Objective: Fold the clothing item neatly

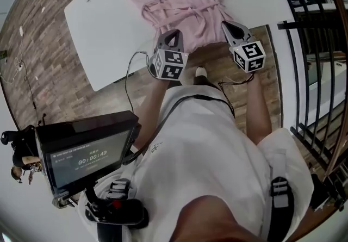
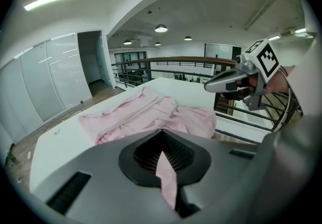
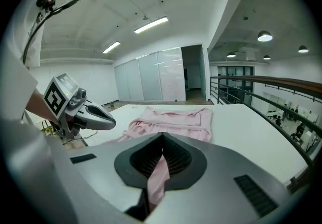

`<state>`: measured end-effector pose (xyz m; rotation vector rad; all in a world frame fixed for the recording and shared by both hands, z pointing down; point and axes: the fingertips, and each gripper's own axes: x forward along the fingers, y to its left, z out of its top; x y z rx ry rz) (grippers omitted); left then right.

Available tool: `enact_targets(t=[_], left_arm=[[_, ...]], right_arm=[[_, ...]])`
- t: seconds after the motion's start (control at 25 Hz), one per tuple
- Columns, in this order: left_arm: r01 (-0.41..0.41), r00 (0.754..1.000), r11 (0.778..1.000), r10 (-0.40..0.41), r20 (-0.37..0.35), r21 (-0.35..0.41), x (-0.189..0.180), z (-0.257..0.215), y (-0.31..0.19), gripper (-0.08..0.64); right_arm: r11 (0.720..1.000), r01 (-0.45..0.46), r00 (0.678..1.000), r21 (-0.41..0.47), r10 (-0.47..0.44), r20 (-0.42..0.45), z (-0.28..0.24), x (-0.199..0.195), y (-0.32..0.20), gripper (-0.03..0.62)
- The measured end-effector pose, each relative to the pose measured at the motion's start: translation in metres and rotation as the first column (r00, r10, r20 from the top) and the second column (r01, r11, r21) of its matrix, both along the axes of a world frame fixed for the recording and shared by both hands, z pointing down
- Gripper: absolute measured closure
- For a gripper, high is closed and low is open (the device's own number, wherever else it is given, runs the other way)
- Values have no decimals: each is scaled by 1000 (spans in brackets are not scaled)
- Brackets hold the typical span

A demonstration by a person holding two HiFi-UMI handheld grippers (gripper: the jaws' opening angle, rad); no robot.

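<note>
Your left tongs [image 1: 173, 34] and right tongs [image 1: 231, 28] are each clamped tight on the pink shirt's [image 1: 182, 1] hem at the worktop's [image 1: 103, 34] near edge, spreading it evenly for folding.

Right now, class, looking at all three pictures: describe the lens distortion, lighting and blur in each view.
Head view: fisheye bows the white table edges and the railing; light is even, shadows faint. Left gripper view: black vignette, the strip light glares, the pink garment nearest the lens looks soft. Right gripper view: same vignette, bright ceiling light, handrail curves, garment on the table sharp.
</note>
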<state>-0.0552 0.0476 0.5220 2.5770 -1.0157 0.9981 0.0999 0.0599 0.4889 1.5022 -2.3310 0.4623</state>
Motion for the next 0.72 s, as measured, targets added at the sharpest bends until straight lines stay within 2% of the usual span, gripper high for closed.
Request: enact_targets(t=[0.16, 0.28, 0.56, 0.72], left_arm=[[33, 999, 999, -33, 6, -12, 10, 0, 63, 557], [34, 999, 998, -34, -2, -53, 13, 10, 96, 557], [2, 999, 995, 3, 48, -101, 7, 53, 138, 557], [-28, 998, 997, 32, 60, -68, 3, 65, 154, 557]], right_arm=[[999, 44, 999, -9, -44, 28, 5, 10, 51, 589], [997, 67, 997, -30, -67, 28, 13, 16, 70, 589], [988, 116, 992, -100, -120, -29, 47, 24, 95, 589], [992, 70, 997, -102, -73, -34, 60, 33, 113, 589]])
